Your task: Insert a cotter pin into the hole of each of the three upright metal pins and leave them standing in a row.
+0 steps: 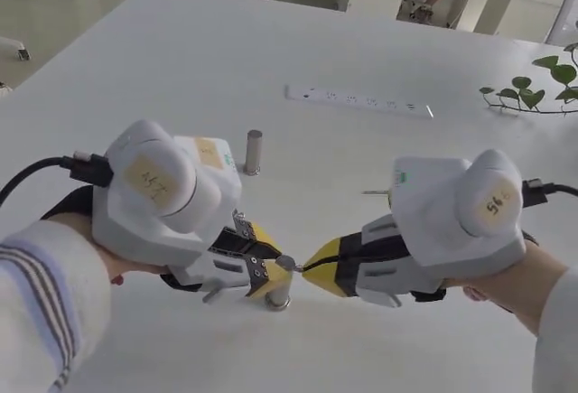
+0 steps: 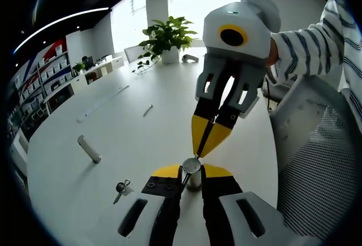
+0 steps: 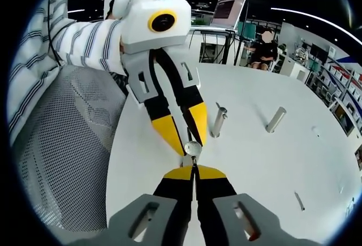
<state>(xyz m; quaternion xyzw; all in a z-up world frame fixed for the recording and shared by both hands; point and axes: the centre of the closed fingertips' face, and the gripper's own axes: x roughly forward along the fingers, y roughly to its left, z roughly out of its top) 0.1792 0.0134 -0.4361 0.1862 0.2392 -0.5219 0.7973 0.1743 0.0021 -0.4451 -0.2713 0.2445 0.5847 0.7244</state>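
Observation:
An upright metal pin (image 1: 278, 292) stands on the white table near me, and my left gripper (image 1: 271, 271) is shut on it just below its top. My right gripper (image 1: 312, 266) faces it from the right, shut on a thin cotter pin (image 3: 194, 160) whose tip meets the pin's head (image 2: 192, 165). A second metal pin (image 1: 254, 153) stands bare farther back. A third pin (image 3: 218, 120) has a cotter pin through it; in the head view it is mostly hidden behind my right gripper, with only the cotter's end (image 1: 375, 192) sticking out.
A white power strip (image 1: 359, 101) lies across the far middle of the table (image 1: 181, 68). A loose cotter pin (image 2: 147, 110) lies beyond the work. A potted plant (image 1: 542, 86) trails at the far right edge. A mesh chair (image 2: 317, 138) stands by the table's near side.

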